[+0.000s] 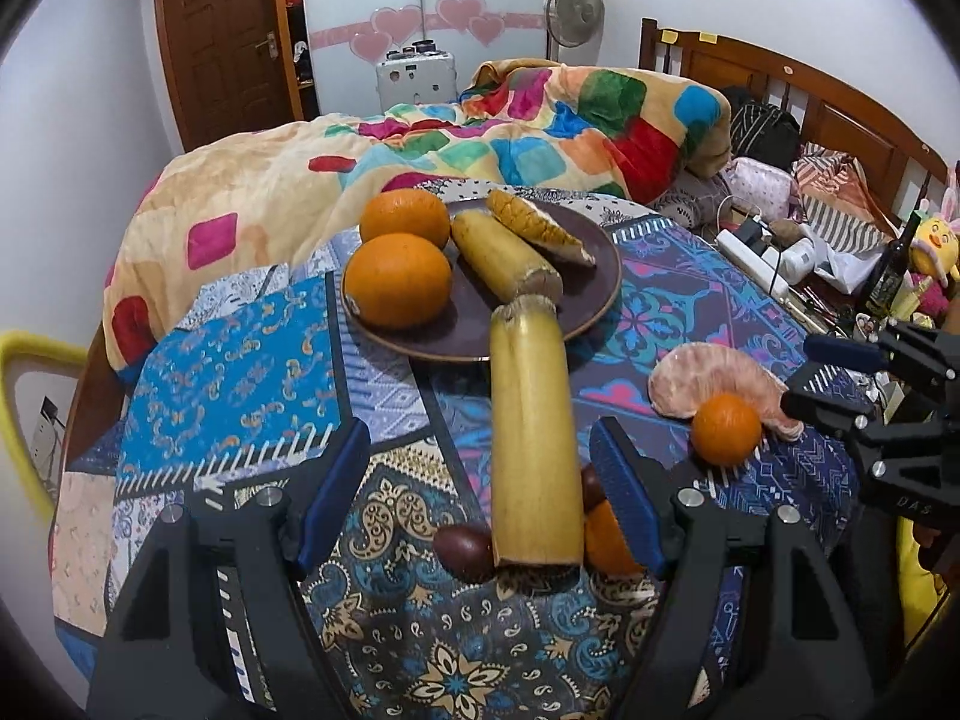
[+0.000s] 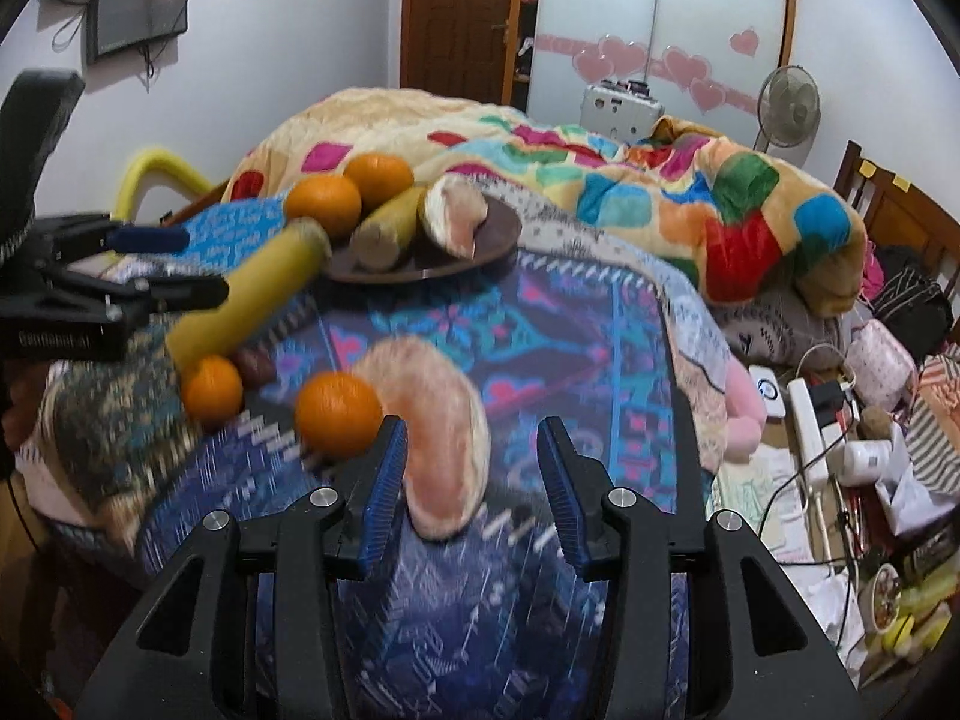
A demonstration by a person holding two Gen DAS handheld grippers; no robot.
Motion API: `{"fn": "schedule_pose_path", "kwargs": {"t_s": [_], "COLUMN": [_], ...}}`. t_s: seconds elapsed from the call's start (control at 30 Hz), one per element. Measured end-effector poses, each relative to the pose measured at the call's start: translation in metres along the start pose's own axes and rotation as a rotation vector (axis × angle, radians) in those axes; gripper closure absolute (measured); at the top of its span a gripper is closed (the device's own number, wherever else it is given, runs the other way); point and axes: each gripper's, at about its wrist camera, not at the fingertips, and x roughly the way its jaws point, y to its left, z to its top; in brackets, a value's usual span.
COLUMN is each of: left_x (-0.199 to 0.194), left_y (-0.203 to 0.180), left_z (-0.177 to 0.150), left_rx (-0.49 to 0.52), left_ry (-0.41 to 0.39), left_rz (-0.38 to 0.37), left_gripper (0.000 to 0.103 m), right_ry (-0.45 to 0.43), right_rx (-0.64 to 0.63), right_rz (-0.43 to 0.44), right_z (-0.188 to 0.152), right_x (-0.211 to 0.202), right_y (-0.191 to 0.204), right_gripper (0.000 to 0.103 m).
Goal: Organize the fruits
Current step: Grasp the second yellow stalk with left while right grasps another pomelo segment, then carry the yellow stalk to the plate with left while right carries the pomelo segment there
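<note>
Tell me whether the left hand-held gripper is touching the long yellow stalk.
Apart. The left wrist view shows the long yellow stalk lying between the open left hand-held gripper fingers, with patterned cloth visible on both sides.

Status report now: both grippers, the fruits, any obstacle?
Left gripper open around yellow stalk. Right gripper open by pomelo segment. Plate half loaded. Small orange crowds the segment.

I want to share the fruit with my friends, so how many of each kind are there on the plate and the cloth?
Oranges: 4
Yellow cane pieces: 2
Pomelo pieces: 2
Dark brown fruits: 2
Total: 10
</note>
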Motion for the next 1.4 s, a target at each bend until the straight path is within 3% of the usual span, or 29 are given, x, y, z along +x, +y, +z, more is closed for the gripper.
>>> {"fn": "schedule_pose_path", "kwargs": {"t_s": [0.2, 0.63, 0.93, 1.1, 1.4], "left_x": [0.010, 0.036, 0.046, 0.043, 0.013], "left_y": [0.004, -0.009, -0.011, -0.009, -0.002], "left_z": [-0.002, 0.013, 0.017, 0.018, 0.024], "left_rx": [-0.020, 0.015, -0.007, -0.012, -0.031], "left_ry": [0.016, 0.033, 0.048, 0.053, -0.009], "left_rz": [-0.018, -0.054, -0.090, -0.090, -0.110], "left_gripper": [0.028, 0.051, 0.068, 0.068, 0.069], "right_ry": [0.046, 0.055, 0.021, 0.017, -0.029], "right_rx": [-0.023, -0.003, 0.024, 0.053, 0.082], "right_rz": [0.028, 0.087, 0.084, 0.088, 0.072], "right_z": [-0.008, 0.011, 0.010, 0.012, 0.021], "right_x": [0.016, 0.044, 0.045, 0.044, 0.029], "right_y": [0.008, 0.003, 0.001, -0.004, -0.013], "right_gripper": [0.061, 0.061, 0.063, 0.063, 0.064]}}
